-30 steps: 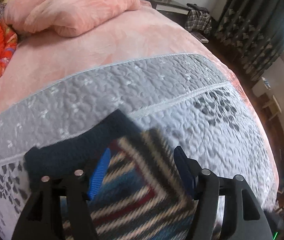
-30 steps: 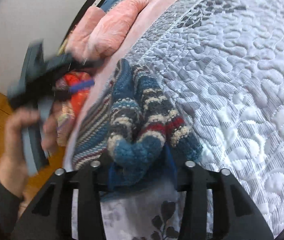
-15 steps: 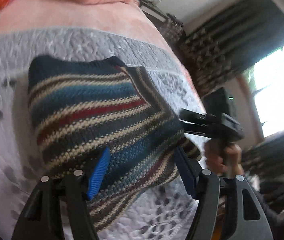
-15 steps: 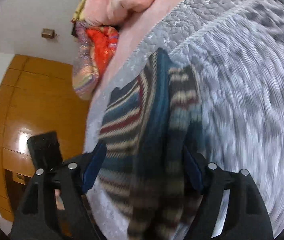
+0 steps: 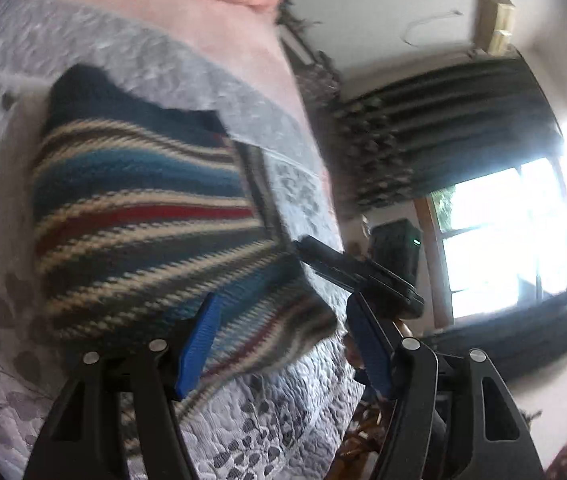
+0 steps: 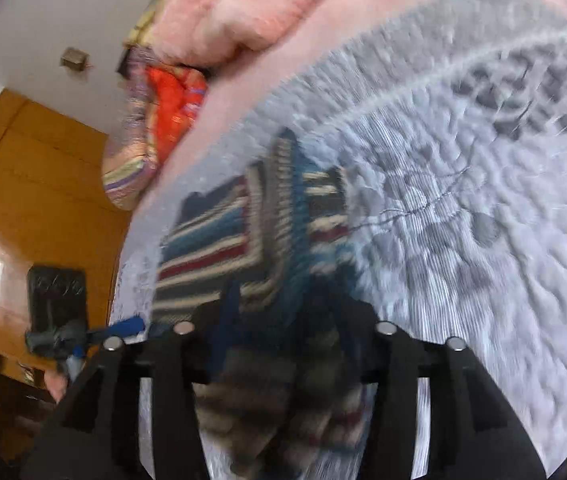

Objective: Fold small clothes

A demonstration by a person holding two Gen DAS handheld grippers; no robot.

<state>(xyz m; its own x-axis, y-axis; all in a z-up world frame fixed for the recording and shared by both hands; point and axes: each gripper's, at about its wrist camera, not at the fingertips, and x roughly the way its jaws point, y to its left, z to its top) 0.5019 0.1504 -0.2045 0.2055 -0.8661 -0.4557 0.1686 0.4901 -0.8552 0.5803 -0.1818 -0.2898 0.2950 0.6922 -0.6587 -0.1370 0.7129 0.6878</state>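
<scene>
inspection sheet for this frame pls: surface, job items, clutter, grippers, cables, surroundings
Surface: bed with grey quilt over a pink sheet.
Job's things: one striped knit, lying folded on the quilt; blurred in the right wrist view.
Clutter: pink blanket and orange bedding at the head of the bed.
Grippers: left gripper open over the knit's near edge; right gripper close in on the knit's end, too blurred to tell whether it grips.
Cables: thin wire on the far wall.
Surroundings: dark curtains, bright window, wooden wardrobe.
</scene>
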